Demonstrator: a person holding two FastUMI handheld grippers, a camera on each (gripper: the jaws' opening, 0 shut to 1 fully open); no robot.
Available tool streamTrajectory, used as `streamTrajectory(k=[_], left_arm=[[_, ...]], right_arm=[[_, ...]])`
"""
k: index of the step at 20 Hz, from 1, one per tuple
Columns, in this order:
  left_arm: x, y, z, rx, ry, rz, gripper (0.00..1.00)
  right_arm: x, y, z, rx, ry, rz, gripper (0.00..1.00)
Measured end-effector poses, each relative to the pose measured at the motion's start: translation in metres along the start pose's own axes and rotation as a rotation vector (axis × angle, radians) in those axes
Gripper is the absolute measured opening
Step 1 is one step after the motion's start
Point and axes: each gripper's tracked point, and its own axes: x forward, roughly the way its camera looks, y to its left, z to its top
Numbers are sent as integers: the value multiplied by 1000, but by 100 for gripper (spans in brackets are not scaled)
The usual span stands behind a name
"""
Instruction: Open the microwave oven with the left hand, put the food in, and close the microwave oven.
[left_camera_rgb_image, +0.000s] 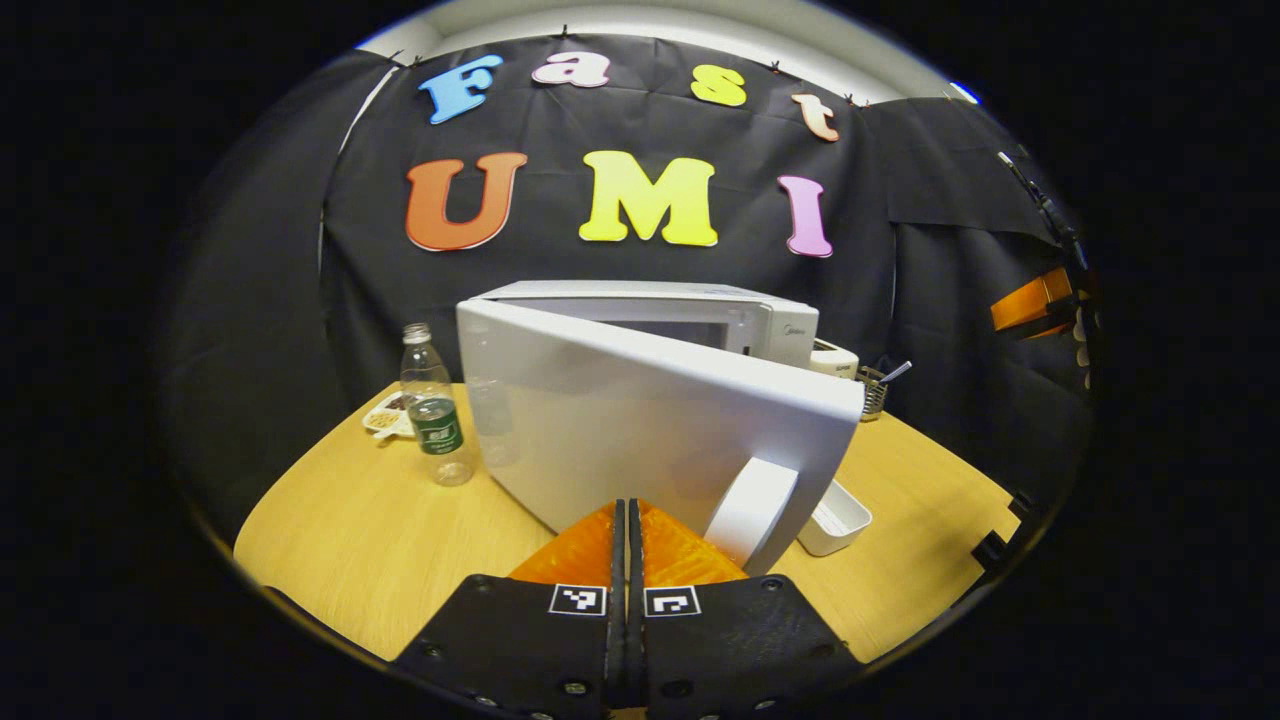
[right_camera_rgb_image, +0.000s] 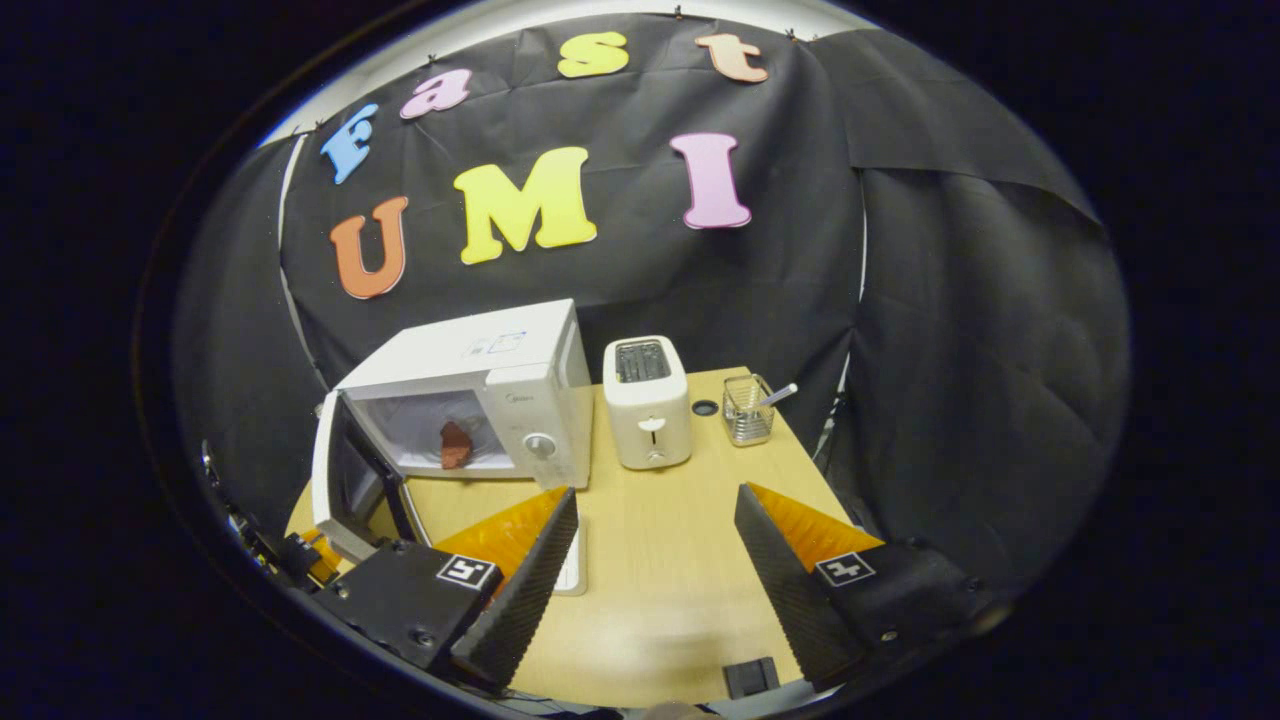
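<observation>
Microwave (left_camera_rgb_image: 700, 320) is sitting toward the back of the desk (left_camera_rgb_image: 380, 540) in the left gripper view, with its door (left_camera_rgb_image: 640, 420) hanging partly open toward the camera. Left tool (left_camera_rgb_image: 627, 520) is clenched with nothing between its fingers, tips resting right at the door's outer face beside the handle (left_camera_rgb_image: 752, 508). A bottle (left_camera_rgb_image: 436, 418) and a snack plate (left_camera_rgb_image: 392, 412) are standing off to the left, a white tray (left_camera_rgb_image: 838, 518) lying just past the door.

Right gripper view: microwave (right_camera_rgb_image: 480, 395) is sitting open, food (right_camera_rgb_image: 455, 445) lying inside the cavity. Right tool (right_camera_rgb_image: 650, 520) is hanging released over bare desk (right_camera_rgb_image: 660, 560). Toaster (right_camera_rgb_image: 648, 400) is standing just beside the microwave, wire holder (right_camera_rgb_image: 748, 410) near it
</observation>
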Motion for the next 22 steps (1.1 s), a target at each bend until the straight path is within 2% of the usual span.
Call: streamTrajectory(k=[6, 7, 8, 14, 22], left_arm=[[54, -44, 30, 13, -45, -108, 0], [63, -48, 35, 12, -49, -120, 0], [72, -51, 40, 13, -58, -125, 0], [107, -66, 58, -4, -71, -142, 0], [148, -76, 61, -55, -44, -125, 0]], right_arm=[[-7, -15, 7, 27, -20, -37, 100], [-9, -18, 8, 31, -21, -48, 91], [-10, -23, 8, 37, -21, -59, 100], [-5, -41, 9, 64, -13, -111, 100], [0, -49, 13, 63, 0, -125, 100]])
